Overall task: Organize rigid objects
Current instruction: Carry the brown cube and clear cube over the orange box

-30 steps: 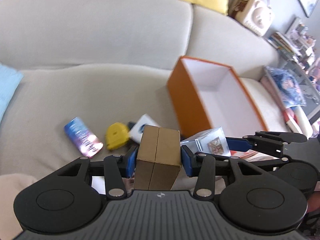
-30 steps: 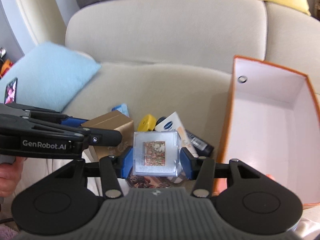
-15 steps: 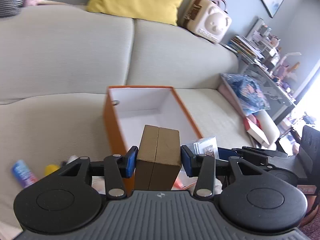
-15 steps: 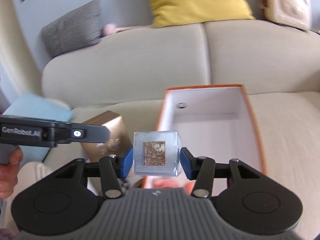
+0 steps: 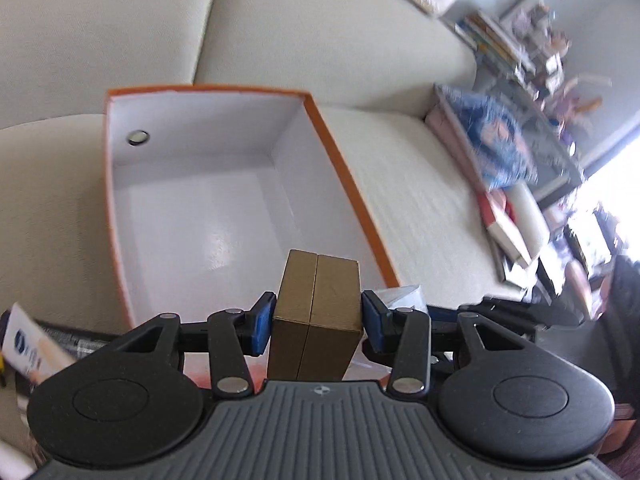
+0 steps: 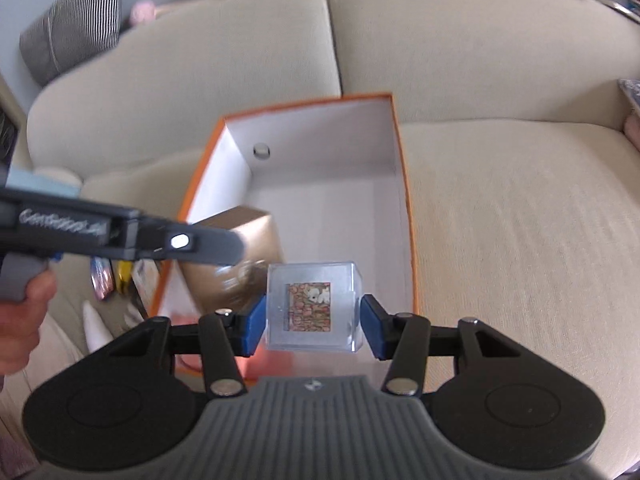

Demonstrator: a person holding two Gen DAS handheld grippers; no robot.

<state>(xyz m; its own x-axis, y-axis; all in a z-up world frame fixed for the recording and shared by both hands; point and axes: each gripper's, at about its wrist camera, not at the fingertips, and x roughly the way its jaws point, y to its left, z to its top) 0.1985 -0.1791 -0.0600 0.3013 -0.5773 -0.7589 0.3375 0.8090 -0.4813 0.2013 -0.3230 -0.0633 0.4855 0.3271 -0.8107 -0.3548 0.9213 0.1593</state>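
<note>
Two grippers angle down over the beige sofa (image 6: 500,208): left gripper (image 5: 316,322) clamps the gold box (image 5: 316,316), right gripper (image 6: 314,322) pinches the clear cube (image 6: 314,308), orange box (image 6: 404,184) at twelve o'clock.

Beige sofa (image 6: 500,208) under open orange box (image 6: 405,184), small clutter (image 6: 116,276)

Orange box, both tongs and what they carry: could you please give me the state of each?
Orange box: open, nothing inside, on the sofa.
Left tongs: shut on the gold box, held above the orange box.
Right tongs: shut on the clear cube, held above the orange box.
</note>
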